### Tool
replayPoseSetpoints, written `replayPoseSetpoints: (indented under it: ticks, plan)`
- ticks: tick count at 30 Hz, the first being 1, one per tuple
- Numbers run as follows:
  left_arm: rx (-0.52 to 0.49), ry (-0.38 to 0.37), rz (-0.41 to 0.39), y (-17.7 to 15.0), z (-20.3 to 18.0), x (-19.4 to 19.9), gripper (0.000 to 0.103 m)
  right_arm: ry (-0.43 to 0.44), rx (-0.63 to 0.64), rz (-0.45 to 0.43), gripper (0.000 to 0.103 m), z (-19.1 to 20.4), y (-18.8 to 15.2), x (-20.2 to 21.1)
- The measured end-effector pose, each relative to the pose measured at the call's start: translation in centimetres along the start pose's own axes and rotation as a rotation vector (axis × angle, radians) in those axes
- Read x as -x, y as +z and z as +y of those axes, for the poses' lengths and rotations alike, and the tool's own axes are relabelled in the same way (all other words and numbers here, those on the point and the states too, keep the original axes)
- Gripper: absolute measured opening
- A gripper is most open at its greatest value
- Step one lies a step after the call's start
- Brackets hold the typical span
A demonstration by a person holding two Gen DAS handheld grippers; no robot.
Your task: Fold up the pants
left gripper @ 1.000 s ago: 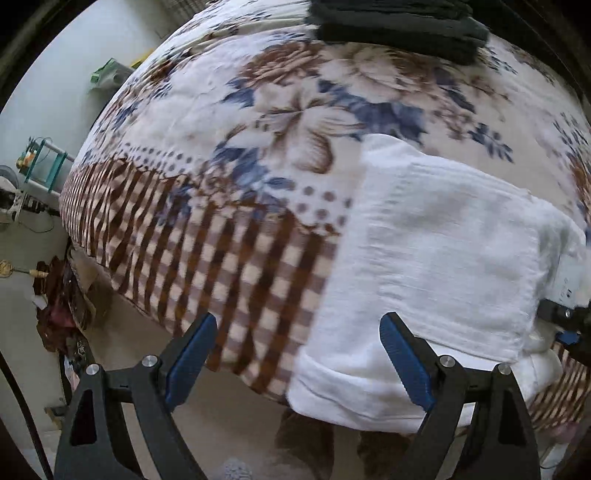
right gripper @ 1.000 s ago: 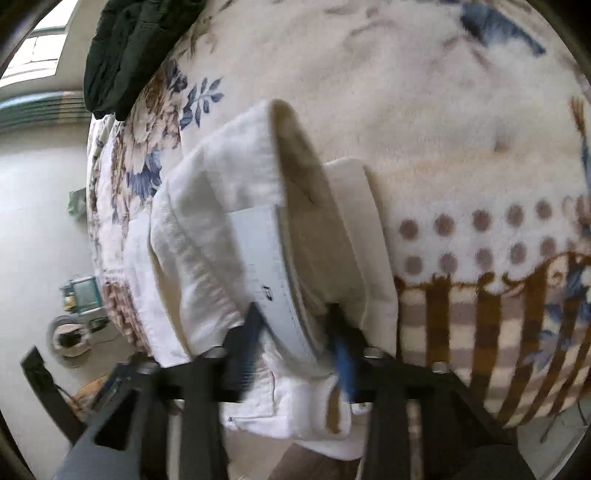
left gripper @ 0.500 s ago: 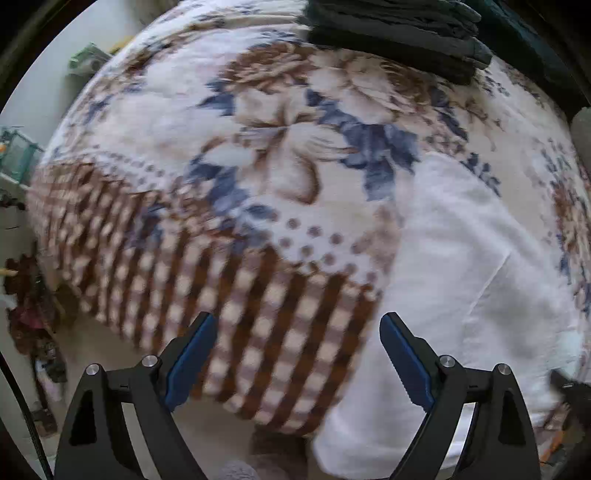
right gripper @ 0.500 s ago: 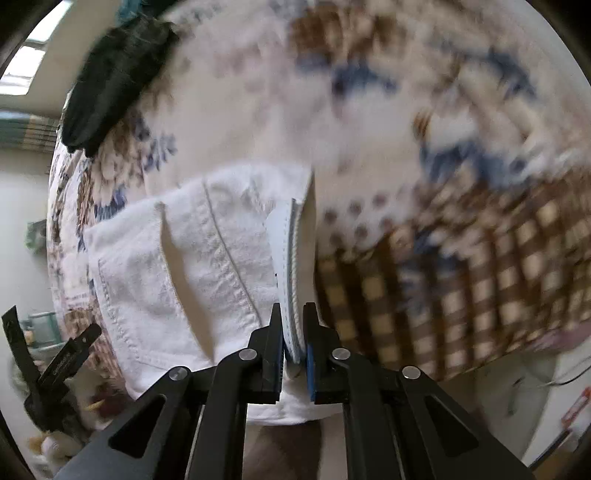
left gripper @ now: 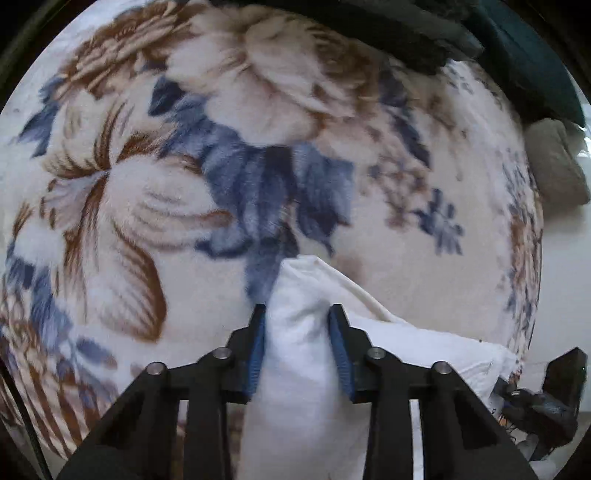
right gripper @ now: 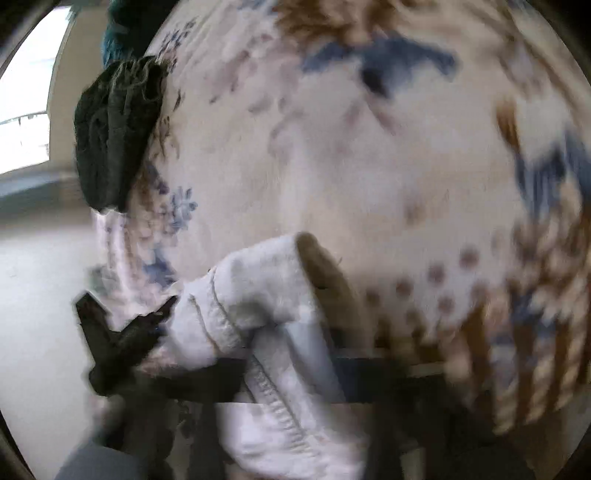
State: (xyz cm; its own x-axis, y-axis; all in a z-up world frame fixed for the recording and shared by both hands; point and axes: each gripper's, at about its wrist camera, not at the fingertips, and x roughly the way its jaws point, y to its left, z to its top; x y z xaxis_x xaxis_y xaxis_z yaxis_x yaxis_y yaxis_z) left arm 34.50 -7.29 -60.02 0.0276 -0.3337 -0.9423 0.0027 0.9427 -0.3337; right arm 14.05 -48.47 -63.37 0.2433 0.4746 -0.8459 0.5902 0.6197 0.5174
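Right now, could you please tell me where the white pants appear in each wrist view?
Left wrist: the white pants sit bottom centre, bunched between the closing left tool.
Right wrist: bottom centre-left, blurred, draped over the right tool.
Shared landmark: the dark folded clothes on the floral blanket.

One pair of white pants (left gripper: 295, 354) lies on one floral blanket (left gripper: 147, 206). Two claws show: the left claw (left gripper: 297, 350) and the right claw (right gripper: 288, 373). One dark folded garment (right gripper: 114, 133) sits at the blanket's far edge, with one grey cushion (left gripper: 554, 166) beside it.
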Motion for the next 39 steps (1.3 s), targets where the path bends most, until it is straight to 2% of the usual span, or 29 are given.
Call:
replayPoseSetpoints:
  ticks: [2,4,5,7,9,10,11,13,16,17,18,20,21,24,26,31,34,35,36,37,39]
  plan:
    - [0.105,-0.097,0.028,0.7,2.2,-0.6,0.026,-0.083,0.026,-0.028,0.007,1.3,0.8,-0.5]
    - [0.19,-0.172,0.049,0.7,3.7,-0.8,0.028,-0.121,0.025,0.006,0.008,2.3,1.2,-2.2]
    - [0.208,-0.194,0.054,0.6,3.9,-0.5,0.03,-0.135,0.035,0.013,0.014,3.0,1.1,-2.6]
    - [0.212,-0.204,0.061,0.1,3.9,0.4,0.036,-0.115,0.027,0.033,0.029,3.7,0.7,-2.5]
    - [0.192,-0.183,0.045,-1.1,3.8,2.3,0.051,-0.09,-0.021,0.026,0.072,3.2,-0.9,-0.5]
    - [0.176,-0.166,0.033,-1.7,3.8,3.2,0.056,-0.08,-0.037,0.018,0.076,2.7,-1.7,0.0]
    - [0.155,-0.154,0.022,-2.3,3.7,3.9,0.061,-0.078,-0.059,0.014,0.077,2.0,-3.0,0.7]
    - [0.121,-0.132,0.019,-4.1,3.6,4.6,0.061,-0.087,-0.114,0.057,0.077,-0.6,-5.4,1.3]
    - [0.084,-0.11,0.047,-5.7,3.3,3.3,0.062,-0.048,-0.179,0.157,0.074,-2.2,-8.3,-2.0]
    - [0.092,-0.117,0.048,-6.0,3.5,3.0,0.062,-0.024,-0.2,0.18,0.045,-2.8,-9.1,-3.0]
    - [0.109,-0.128,0.047,-6.2,3.8,2.8,0.062,0.034,-0.229,0.163,0.035,-3.3,-10.0,-3.5]
    - [0.118,-0.136,0.045,-6.0,3.9,2.7,0.063,-0.024,-0.202,0.123,0.025,-2.6,-10.7,-3.0]
    - [0.113,-0.129,0.046,-5.9,3.9,2.8,0.064,-0.038,-0.195,0.097,0.017,-2.1,-11.0,-2.1]
    - [0.073,-0.131,0.045,-5.6,3.0,2.8,0.068,-0.098,-0.169,-0.011,0.016,-1.1,-12.2,1.7]
    - [0.039,-0.145,0.048,-5.5,1.9,2.8,0.068,-0.127,-0.177,-0.036,0.016,-1.1,-12.9,3.3]
    - [0.025,-0.157,0.028,-4.5,0.1,2.6,0.068,-0.183,-0.227,0.006,0.016,-4.4,-12.6,2.8]
    - [0.064,-0.178,-0.009,-3.0,0.1,2.4,0.068,-0.236,-0.207,0.029,0.016,-5.2,-12.4,0.5]
    - [0.06,-0.19,-0.018,-2.6,-0.1,2.1,0.065,-0.253,-0.193,0.035,0.017,-5.2,-12.3,-0.2]
    - [0.041,-0.185,-0.04,-2.1,-0.3,1.8,0.044,-0.272,-0.166,0.056,0.025,-5.0,-12.0,-1.2]
    - [0.023,-0.183,-0.043,-1.5,-0.5,1.1,0.031,-0.275,-0.155,0.085,0.03,-5.1,-11.7,-1.9]
    - [0.046,-0.169,-0.027,-0.9,0.0,0.0,0.027,-0.243,-0.195,0.118,0.061,-5.5,-11.3,-2.1]
